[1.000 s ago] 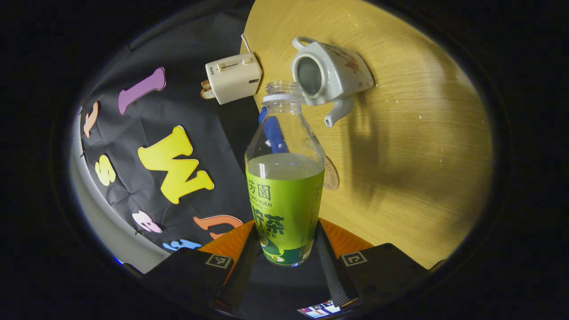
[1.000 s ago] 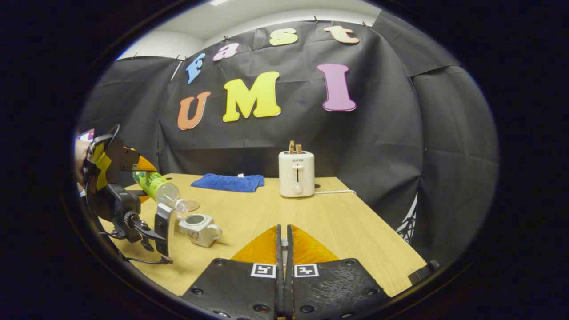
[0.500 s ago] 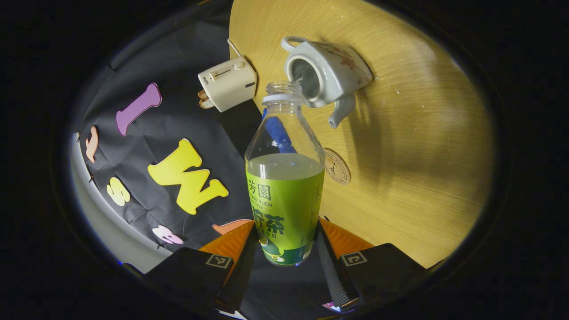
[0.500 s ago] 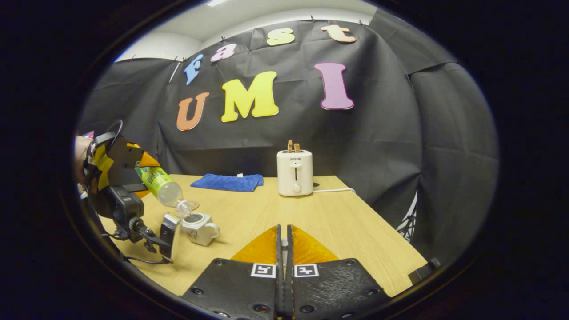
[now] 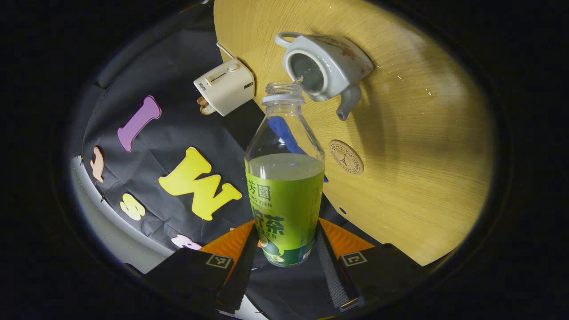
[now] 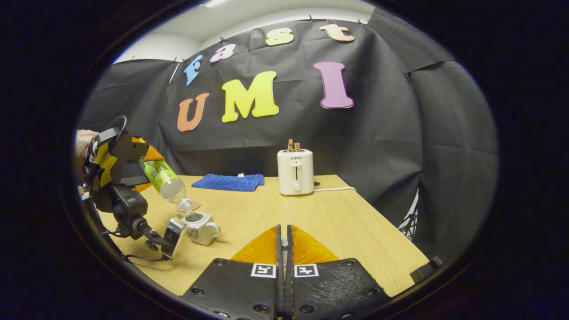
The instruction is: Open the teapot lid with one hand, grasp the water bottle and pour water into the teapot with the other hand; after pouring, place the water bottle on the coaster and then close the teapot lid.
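A: Water bottle (image 5: 284,186) sits between the left gripper (image 5: 284,260)'s fingers, both pressing its labelled lower body; neck points forward, away from the jaws; cap off; liquid level at the label's top edge.

B: Confirmed from the right gripper view; water bottle (image 6: 165,180) tipped mouth-down from the left gripper (image 6: 126,171), a hand (image 6: 82,149) behind it; mouth just above the teapot (image 6: 200,226).

A: Teapot (image 5: 324,66) lies straight ahead of the left jaws, just beyond the bottle mouth; opening uncovered; a thin thread of liquid seems to bridge mouth and rim, though it is small and hard to be sure of; spout points back toward the jaws and to their right.

B: Coaster (image 5: 346,157) rests on the table (image 5: 422,133), right of the bottle's shoulder, nearer the jaws than the teapot, apart from both.

A: Toaster (image 5: 224,86) ahead and left of the bottle neck; a blue cloth (image 5: 284,133) seen through the clear neck.

B: Right gripper (image 6: 282,266): jaws pressed together, only a thin slit between them; whether the lid is pinched there cannot be told; toaster (image 6: 295,171) ahead of them, blue cloth (image 6: 229,182) ahead-left, teapot well off to the left.
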Tool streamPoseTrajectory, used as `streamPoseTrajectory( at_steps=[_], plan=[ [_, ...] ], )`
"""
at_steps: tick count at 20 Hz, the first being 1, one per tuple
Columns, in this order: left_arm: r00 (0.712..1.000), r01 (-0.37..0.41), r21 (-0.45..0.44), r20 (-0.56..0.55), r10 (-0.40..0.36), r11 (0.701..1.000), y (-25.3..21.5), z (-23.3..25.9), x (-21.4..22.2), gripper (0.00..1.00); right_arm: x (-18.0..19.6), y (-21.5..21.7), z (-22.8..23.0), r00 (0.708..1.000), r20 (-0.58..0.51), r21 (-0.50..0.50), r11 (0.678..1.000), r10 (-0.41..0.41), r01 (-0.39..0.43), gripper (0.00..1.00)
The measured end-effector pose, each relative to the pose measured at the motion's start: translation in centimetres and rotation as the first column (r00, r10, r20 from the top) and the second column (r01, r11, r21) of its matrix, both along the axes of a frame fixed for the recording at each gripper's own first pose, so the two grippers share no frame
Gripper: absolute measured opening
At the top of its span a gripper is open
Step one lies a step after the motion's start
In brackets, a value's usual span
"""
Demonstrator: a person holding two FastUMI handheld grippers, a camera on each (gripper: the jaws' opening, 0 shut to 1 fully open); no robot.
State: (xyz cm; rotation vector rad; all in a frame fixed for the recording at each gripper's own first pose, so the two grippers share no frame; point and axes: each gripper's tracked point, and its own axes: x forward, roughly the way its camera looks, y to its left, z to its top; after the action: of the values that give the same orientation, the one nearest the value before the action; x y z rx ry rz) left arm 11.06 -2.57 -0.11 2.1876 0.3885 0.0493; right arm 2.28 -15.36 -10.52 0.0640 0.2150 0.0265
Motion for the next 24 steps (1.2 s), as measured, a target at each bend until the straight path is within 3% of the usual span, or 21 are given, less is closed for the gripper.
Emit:
streamPoseTrajectory(
  at_steps=[16,19,23,24],
  plan=[
    [1.0,0.006,0.055,-0.003,-0.006,0.998,-0.3,0.0,0.3,0.74,0.0,-0.1,0.0,1.0,0.003,0.01,1.0,0.0,0.0,0.0],
    [1.0,0.011,0.031,0.004,-0.011,0.999,-0.3,0.3,0.3,0.74,0.0,-0.1,-0.1,1.0,0.003,0.013,1.0,-0.001,0.001,0.0],
    [1.0,-0.018,-0.072,0.004,0.018,0.997,0.5,-0.6,-0.1,0.7,0.0,0.1,0.2,1.0,0.006,0.01,1.0,-0.003,0.003,0.0],
    [1.0,-0.026,-0.093,0.005,0.026,0.995,0.7,-0.8,-0.2,0.74,-0.1,0.2,0.3,1.0,0.007,0.009,1.0,-0.003,0.003,0.0]
  ],
)
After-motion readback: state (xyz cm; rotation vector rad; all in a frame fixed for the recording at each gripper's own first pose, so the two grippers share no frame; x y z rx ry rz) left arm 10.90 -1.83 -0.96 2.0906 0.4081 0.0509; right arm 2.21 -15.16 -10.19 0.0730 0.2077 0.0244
